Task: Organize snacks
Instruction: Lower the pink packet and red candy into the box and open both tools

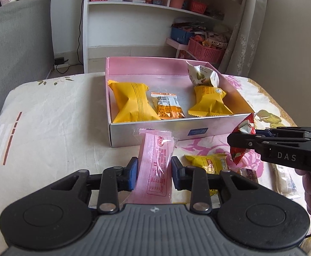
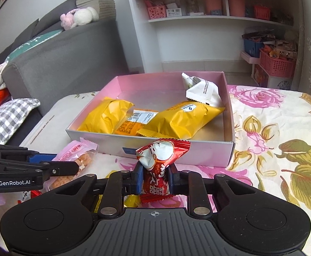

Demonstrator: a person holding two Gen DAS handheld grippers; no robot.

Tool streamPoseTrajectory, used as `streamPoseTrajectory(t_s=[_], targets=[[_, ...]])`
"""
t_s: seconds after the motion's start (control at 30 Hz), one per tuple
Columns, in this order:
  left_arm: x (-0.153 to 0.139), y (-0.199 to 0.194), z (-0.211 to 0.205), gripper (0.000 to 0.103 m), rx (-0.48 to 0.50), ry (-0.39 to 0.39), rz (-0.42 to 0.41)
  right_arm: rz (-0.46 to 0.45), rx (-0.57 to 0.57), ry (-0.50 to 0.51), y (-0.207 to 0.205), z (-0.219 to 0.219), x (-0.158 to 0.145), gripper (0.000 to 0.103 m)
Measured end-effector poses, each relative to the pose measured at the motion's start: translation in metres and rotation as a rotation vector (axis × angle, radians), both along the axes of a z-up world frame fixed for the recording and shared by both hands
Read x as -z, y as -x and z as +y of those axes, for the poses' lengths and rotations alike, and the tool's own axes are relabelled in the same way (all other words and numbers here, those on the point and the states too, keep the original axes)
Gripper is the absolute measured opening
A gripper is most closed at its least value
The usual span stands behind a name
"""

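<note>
- Left hand-held gripper: pads clamped on the sides of a pink snack packet, held lengthwise at lower centre of the left wrist view, lifted off the floral-covered bench.
- Right hand-held gripper: pads clamped on a red snack packet, upright at centre of the right wrist view.
- Step in hand, as judged: carrying both packets to the pink box.
- The box, centre frame, holds two yellow packets, one orange, one white.
- Next move calls for lifting each packet over the near wall, then releasing into free floor.
- Both hand-held grippers point forward, roughly level, just short of the box.
</note>
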State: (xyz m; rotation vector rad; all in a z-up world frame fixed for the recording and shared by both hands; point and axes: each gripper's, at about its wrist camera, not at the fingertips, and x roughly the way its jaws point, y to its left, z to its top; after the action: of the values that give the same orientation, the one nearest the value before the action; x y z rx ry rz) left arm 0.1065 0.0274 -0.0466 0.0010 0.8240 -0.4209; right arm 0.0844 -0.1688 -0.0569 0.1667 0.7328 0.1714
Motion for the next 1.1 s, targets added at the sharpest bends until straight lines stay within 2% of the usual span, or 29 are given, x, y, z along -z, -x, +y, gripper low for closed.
streamPoseTrajectory(t_s=[0.3,0.57,0.83,1.1], targets=[[-0.015,0.003,0.004,0.029,-0.012,0.039,-0.030,-0.047,0.011,-0.021,0.003,-0.001,-0.019,0.022],[-0.024,-0.006,-0.003,0.029,-0.038,0.079,-0.051,-0.099,0.073,-0.062,-0.005,-0.016,-0.037,0.022],[-0.030,-0.026,-0.025,0.029,-0.042,0.101,-0.081,-0.062,0.184,-0.068,-0.029,-0.043,-0.027,0.022],[-0.014,-0.070,-0.062,0.029,-0.026,0.104,-0.058,-0.033,0.176,-0.025,-0.039,-0.045,-0.015,0.022]])
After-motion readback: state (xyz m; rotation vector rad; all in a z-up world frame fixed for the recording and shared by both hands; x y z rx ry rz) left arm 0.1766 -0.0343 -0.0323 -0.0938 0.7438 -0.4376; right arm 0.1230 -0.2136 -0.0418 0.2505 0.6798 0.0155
